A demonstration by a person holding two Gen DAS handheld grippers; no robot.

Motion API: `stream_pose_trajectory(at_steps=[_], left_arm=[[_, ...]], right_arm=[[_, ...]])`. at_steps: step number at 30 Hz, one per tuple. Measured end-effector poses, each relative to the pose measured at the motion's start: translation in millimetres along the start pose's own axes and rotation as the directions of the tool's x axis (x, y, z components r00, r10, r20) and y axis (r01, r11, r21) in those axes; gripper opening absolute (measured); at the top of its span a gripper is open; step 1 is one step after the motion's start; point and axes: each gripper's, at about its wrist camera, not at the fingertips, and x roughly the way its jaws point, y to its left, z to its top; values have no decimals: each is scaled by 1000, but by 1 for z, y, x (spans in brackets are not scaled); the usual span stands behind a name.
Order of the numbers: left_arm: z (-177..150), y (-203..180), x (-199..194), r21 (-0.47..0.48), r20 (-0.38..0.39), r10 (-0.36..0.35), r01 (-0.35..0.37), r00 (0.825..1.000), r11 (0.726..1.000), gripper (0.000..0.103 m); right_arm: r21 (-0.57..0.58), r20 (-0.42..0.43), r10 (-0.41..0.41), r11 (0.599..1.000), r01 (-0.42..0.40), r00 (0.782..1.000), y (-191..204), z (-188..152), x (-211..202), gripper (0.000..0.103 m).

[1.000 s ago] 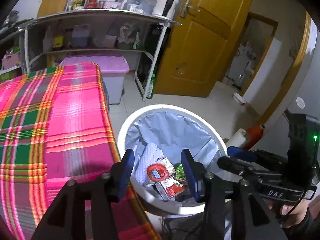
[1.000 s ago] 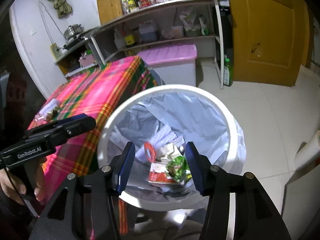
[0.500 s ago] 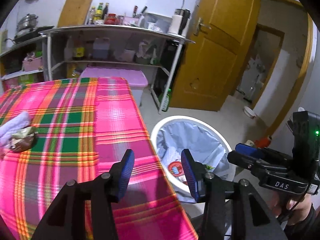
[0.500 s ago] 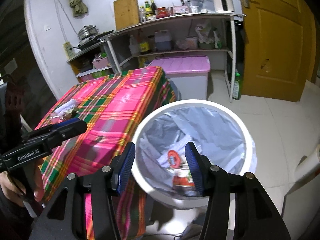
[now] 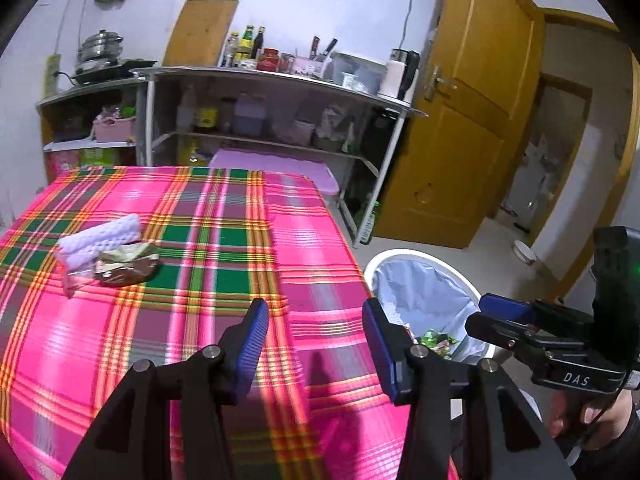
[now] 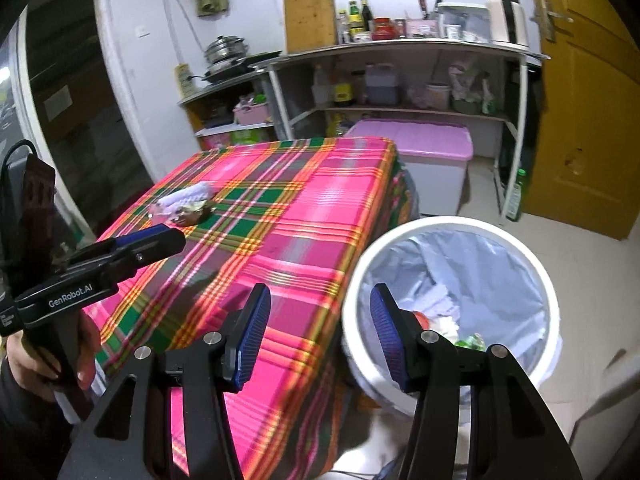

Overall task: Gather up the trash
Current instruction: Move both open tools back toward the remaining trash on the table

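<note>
Both grippers, left [image 5: 314,346] and right [image 6: 318,334], off bin [image 6: 548,276] (jaws apart).

A counter [image 5: 224,360] draped in a bright pink cloth with green, yellow and orange plaid stripes carries one small heap of litter toward its far left part: a white dimpled foam sheet [image 5: 102,236] touching a crumpled brown-and-green wrapper [image 5: 128,266] and a bit of clear plastic [image 5: 76,280]. On the pale tiled floor [image 6: 592,264], just beside the counter's right edge, stands a round white bin lined with a blue-grey bag [image 6: 548,280], and a lilac-lidded storage box [image 6: 424,136] sits beyond the counter's far end.
</note>
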Motion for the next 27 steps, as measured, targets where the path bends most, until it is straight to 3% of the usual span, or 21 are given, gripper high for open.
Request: stream_pose_trajectory(at_steps=[13, 27], left_arm=[[-5, 54, -31, -63, 37, 75, -73, 997, 995, 48], [-4, 100, -51, -88, 74, 176, -169, 982, 982, 48]], right_arm=[[-61, -38, 39, 997, -42, 998, 37, 12, 23, 53], [-140, -69, 80, 986, -89, 994, 78, 37, 54, 53]])
